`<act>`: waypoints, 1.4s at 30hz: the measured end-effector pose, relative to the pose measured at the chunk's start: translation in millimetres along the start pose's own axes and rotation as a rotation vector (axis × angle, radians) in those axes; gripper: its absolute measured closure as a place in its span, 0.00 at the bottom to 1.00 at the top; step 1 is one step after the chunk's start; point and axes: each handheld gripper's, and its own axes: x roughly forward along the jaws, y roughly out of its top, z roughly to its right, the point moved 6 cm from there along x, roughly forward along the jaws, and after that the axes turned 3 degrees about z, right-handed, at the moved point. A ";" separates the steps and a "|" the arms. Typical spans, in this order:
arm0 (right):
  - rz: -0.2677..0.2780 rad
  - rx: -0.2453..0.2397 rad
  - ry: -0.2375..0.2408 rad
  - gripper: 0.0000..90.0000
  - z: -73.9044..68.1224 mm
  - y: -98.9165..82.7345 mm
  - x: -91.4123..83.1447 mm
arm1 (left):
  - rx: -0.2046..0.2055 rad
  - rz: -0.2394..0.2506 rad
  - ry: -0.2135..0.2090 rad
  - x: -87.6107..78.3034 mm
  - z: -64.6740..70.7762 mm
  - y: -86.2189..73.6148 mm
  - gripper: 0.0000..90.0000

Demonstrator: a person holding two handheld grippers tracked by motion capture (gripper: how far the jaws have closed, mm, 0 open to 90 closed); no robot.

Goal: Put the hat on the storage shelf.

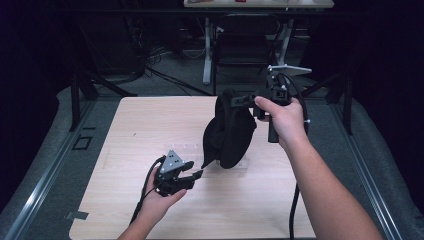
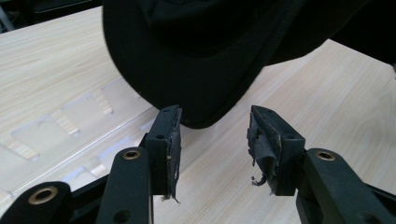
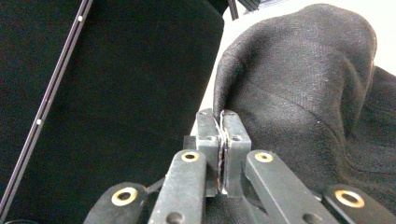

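The right gripper (image 3: 221, 116) had its jaws clamped on the upper edge of a black woven-fabric cap (image 1: 229, 132), which hung lengthwise down to the pale wooden table (image 1: 130, 125). Its rounded lower tip lay just ahead of the left gripper (image 2: 215, 126), whose parted jaws held nothing.

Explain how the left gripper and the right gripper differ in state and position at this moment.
The left gripper has its jaws apart and holds nothing; the right gripper is shut on the edge of the black hat. The left one sits low near the hat's brim; the right one holds the hat up above the table. Each is in one hand.
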 end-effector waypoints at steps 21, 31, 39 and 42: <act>-0.009 -0.014 0.009 0.98 -4.0 -4.2 2.1 | 0.034 -0.027 0.036 23.8 9.6 10.6 0.73; -0.011 -0.015 0.012 0.98 -6.1 -5.3 2.4 | 0.068 -0.032 0.048 24.1 8.5 9.5 0.85; -0.010 -0.015 0.021 0.98 -10.3 -4.9 5.5 | 0.071 -0.015 0.042 22.4 6.0 9.7 0.88; -0.010 -0.017 0.024 0.98 -11.1 -4.3 6.3 | 0.075 -0.011 0.037 22.2 5.5 10.0 0.88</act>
